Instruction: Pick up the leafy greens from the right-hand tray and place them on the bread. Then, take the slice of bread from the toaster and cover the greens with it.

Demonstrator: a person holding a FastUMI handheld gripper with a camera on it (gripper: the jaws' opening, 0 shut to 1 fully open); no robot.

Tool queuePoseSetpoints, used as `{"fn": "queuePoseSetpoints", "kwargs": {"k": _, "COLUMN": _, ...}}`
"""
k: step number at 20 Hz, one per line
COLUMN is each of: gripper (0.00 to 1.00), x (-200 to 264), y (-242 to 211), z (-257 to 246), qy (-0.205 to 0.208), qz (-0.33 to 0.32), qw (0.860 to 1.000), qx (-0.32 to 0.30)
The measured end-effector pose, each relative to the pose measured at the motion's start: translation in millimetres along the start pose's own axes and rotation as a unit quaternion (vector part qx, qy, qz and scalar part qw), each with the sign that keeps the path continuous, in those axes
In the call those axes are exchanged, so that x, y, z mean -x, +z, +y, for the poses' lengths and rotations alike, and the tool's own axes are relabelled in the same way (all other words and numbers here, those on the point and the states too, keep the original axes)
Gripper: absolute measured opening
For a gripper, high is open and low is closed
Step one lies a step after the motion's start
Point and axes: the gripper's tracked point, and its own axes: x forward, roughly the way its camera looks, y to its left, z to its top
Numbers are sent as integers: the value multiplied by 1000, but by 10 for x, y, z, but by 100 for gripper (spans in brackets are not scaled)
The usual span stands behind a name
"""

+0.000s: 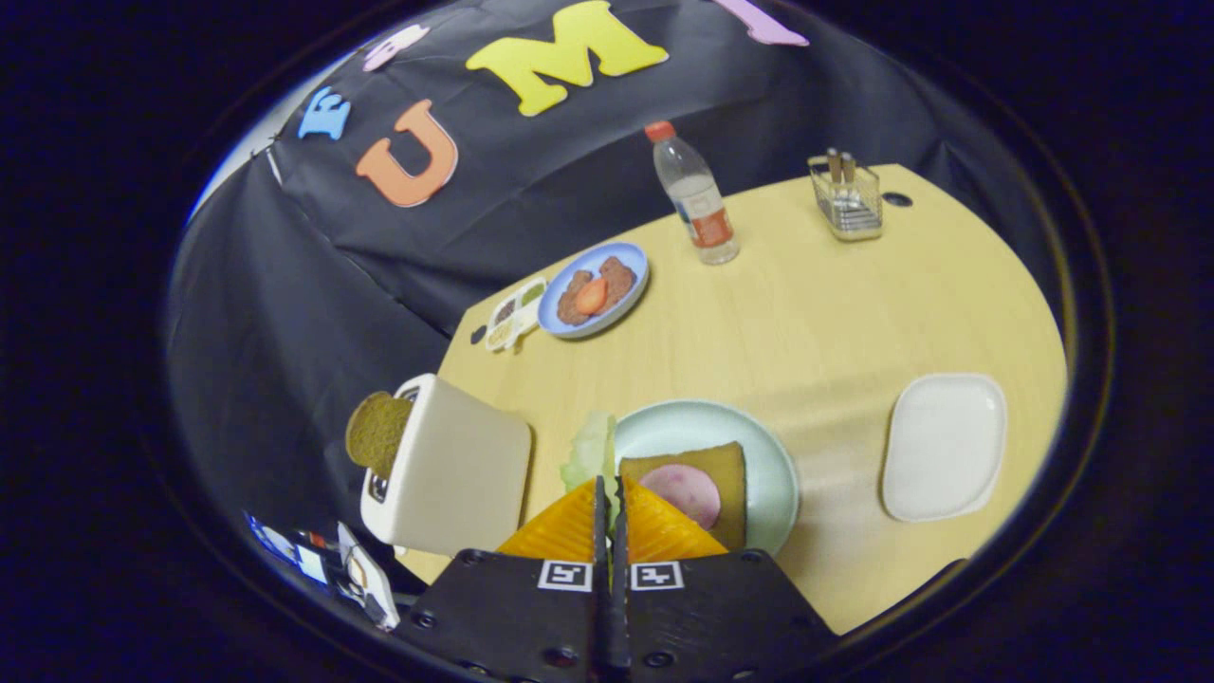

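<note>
Pale wood-grain bench (816,323), matt. Glossy glazed plate (773,474) just beyond fingers (569,526), porous bread (726,470) on it. Smooth plastic toaster (465,474) beside. Clear plastic bottle (697,204), wire basket (847,201) far beyond.

We see a pale wooden table (816,323) with a rounded far edge, and black cloth (313,285) draped behind it as the wall.
</note>
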Motion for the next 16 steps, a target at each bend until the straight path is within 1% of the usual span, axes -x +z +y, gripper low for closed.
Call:
{"fn": "queuePoseSetpoints", "kwargs": {"k": 2, "gripper": 0, "x": -224, "y": 40, "z": -148, "qy": -24, "qz": -4, "qw": 1000, "qx": -16}}
{"fn": "queuePoseSetpoints", "kwargs": {"k": 4, "gripper": 0, "x": -336, "y": 97, "z": -388, "qy": -70, "qz": -10, "qw": 998, "qx": -5}}
{"fn": "queuePoseSetpoints", "kwargs": {"k": 7, "gripper": 1, "x": -425, "y": 135, "z": -446, "qy": -85, "qz": -8, "qw": 996, "qx": 5}}
{"fn": "queuePoseSetpoints", "kwargs": {"k": 9, "gripper": 1, "x": -476, "y": 123, "z": -475, "qy": -99, "qz": -5, "qw": 995, "qx": 24}}
{"fn": "queuePoseSetpoints", "kwargs": {"k": 13, "gripper": 5, "x": -498, "y": 204, "z": -332, "qy": -97, "qz": -22, "qw": 994, "qx": 52}}
{"fn": "queuePoseSetpoints", "kwargs": {"k": 15, "gripper": 40, "x": -464, "y": 255, "z": -269, "qy": -103, "qz": -27, "qw": 992, "qx": 71}}
{"fn": "queuePoseSetpoints", "kwargs": {"k": 16, "gripper": 50, "x": -434, "y": 283, "z": -210, "qy": -103, "qz": -29, "qw": 991, "qx": 80}}
